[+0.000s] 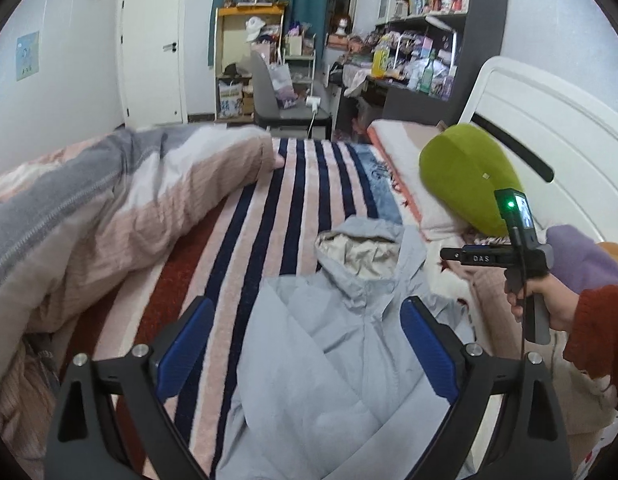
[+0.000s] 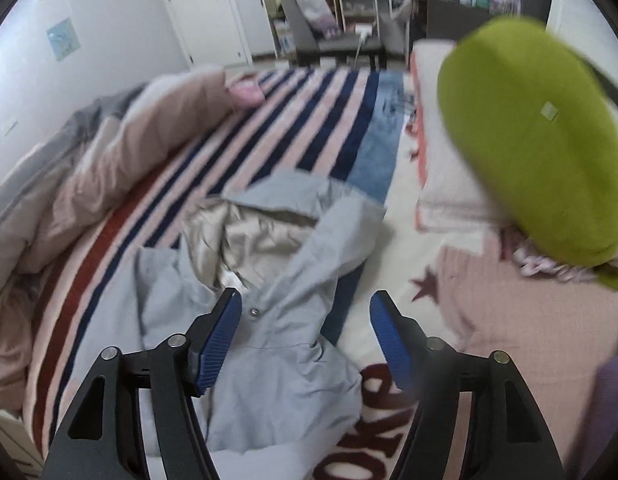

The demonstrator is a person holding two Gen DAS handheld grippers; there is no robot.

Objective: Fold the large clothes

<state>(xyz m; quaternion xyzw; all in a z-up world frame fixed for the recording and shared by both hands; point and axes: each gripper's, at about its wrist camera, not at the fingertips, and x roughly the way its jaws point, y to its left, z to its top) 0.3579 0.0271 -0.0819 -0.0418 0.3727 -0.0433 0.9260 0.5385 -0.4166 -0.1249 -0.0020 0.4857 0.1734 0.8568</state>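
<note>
A light blue hooded jacket (image 1: 329,344) with a cream lining lies spread on the striped bed blanket (image 1: 301,200), hood toward the far end. My left gripper (image 1: 307,320) is open and empty, hovering above the jacket's upper body. In the right wrist view the same jacket (image 2: 269,340) lies rumpled, with its hood (image 2: 269,216) open. My right gripper (image 2: 305,312) is open and empty, just above the jacket's shoulder and its edge. The right gripper also shows in the left wrist view (image 1: 449,255), held in a hand to the right of the hood.
A pink and grey duvet (image 1: 109,208) is bunched along the left of the bed. A green cushion (image 1: 469,176) and pillows lie at the right by the white headboard (image 1: 549,120). A chair (image 1: 269,92) and cluttered shelves stand beyond the bed.
</note>
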